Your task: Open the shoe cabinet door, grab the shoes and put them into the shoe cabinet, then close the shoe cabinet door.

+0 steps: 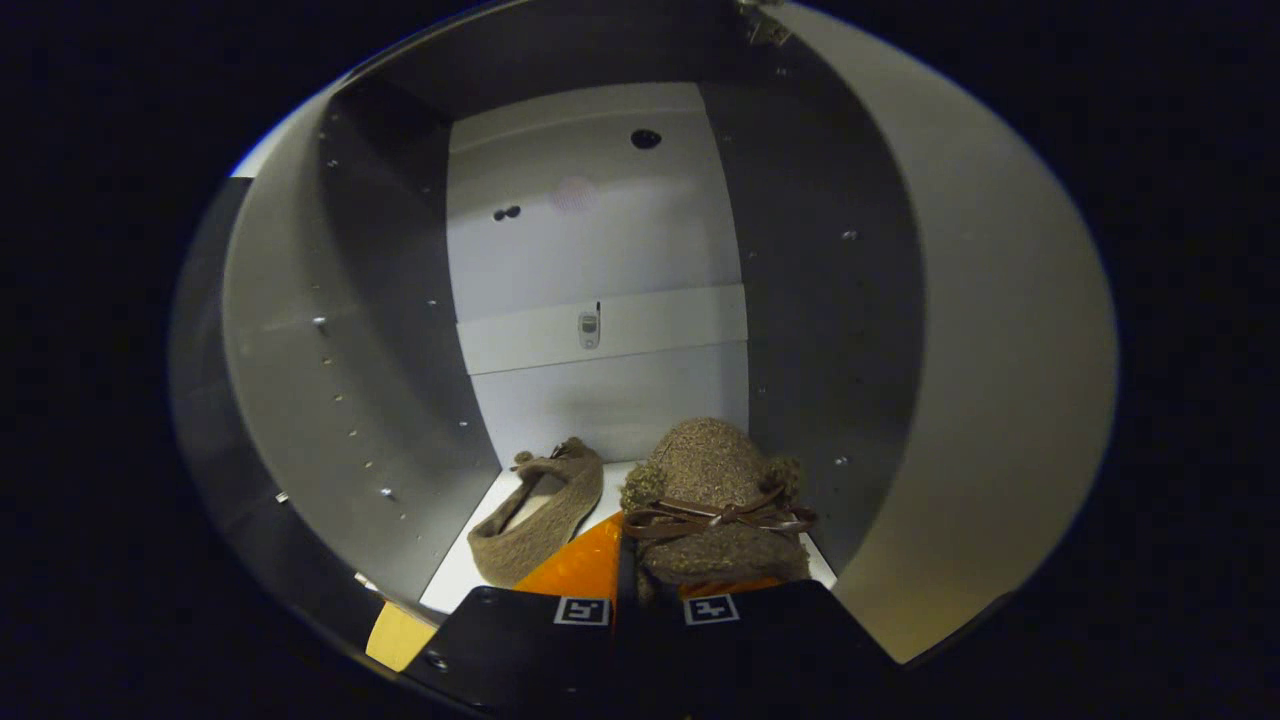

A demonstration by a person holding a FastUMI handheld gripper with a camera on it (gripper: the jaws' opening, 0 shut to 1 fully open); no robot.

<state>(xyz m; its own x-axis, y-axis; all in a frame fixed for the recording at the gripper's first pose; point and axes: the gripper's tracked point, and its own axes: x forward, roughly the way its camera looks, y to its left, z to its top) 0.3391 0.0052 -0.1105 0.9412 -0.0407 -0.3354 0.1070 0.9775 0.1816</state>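
Jaws of the gripper [647, 590] come first, nearest the camera, brought close together with the near end of the right shoe [715, 500] pinched between them, so it looks held from both sides. As for progress, it can be judged well past halfway: the shoe cabinet [330, 330] is already open and the gripper is reaching inside it. Left to do, by the look of it: letting go of this shoe, backing out, and shutting the door.

Inside the cabinet, two fuzzy brown shoes are seen on the pale bottom shelf [455, 575]. The left shoe [540, 510] is lying set down just beside the held one, near the left wall. A brown lace bow [720, 517] is tied across the right shoe.
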